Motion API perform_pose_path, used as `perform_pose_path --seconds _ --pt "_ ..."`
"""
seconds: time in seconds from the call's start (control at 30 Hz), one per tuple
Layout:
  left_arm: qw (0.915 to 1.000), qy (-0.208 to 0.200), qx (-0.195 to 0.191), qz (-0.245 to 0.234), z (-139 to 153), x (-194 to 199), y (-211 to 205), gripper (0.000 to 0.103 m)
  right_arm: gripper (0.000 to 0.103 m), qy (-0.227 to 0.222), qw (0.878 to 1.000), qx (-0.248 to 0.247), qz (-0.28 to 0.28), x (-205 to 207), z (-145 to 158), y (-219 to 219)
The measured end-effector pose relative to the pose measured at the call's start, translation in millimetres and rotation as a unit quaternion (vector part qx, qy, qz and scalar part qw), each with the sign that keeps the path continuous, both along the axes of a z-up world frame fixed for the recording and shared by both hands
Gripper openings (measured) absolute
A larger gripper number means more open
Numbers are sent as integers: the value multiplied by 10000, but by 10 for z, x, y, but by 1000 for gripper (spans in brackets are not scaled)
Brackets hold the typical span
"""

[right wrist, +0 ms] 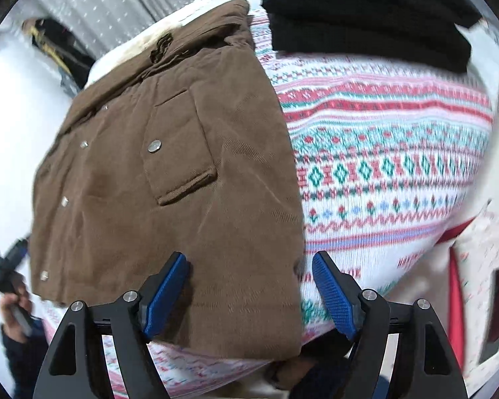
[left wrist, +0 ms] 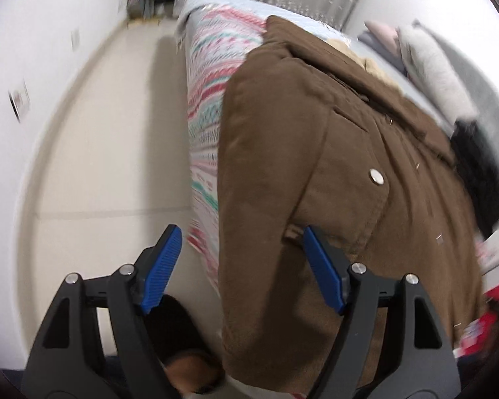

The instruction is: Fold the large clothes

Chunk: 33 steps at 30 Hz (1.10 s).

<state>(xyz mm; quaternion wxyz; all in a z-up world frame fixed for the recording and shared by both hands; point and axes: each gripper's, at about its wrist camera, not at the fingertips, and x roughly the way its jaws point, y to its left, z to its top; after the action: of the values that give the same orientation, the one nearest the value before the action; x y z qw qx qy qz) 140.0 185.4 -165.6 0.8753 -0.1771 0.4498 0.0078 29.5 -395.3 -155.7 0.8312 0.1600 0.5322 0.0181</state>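
A: The left gripper [left wrist: 241,244] is hanging wide open with nothing clamped, its fingers straddling the left edge of the brown jacket [left wrist: 316,166]. The right gripper [right wrist: 249,272] is likewise gaping, gripping nothing, over the jacket's near right corner.

B: Where is the jacket lying?

A: Flat on the patterned bedspread [right wrist: 382,166]. A black garment [right wrist: 366,16] is sitting at one o'clock, a grey one [left wrist: 435,73] at two.

B: Snaps?

A: Five are showing.
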Motion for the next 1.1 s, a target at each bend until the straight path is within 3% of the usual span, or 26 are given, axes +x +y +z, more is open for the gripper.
perform_pose_path --seconds 0.13,0.3,0.5,0.6,0.7,0.73,0.87,0.97,1.1 --pt "9963 89 -843 156 -157 -44 226 76 79 -6 9990 436 -140 -84 -3 -68" --pt "9867 376 -1583 31 -374 -47 205 76 79 -60 9962 793 -369 -142 -33 -156" --pt "9658 457 -2538 283 -578 -100 290 76 72 -102 9909 1175 -647 -218 -69 -263" --pt "9605 421 -2724 373 -598 -134 290 76 59 -102 9906 1134 -764 -245 -85 -325" --pt "9516 407 -3023 382 -592 -182 301 76 54 -128 9920 1029 -726 -271 -72 -294" --pt "9475 397 -3150 376 -590 -216 299 77 53 -133 9911 1094 -743 -284 -79 -306" --pt "9456 310 -3189 564 -563 -285 399 82 53 -145 9824 1593 -966 -381 -142 -479" --pt "9339 375 -3452 853 -651 -316 525 84 54 -152 9787 1785 -1004 -426 -157 -560" --pt "9230 695 -3714 722 -827 -309 466 84 54 -154 9778 1844 -984 -445 -145 -588"
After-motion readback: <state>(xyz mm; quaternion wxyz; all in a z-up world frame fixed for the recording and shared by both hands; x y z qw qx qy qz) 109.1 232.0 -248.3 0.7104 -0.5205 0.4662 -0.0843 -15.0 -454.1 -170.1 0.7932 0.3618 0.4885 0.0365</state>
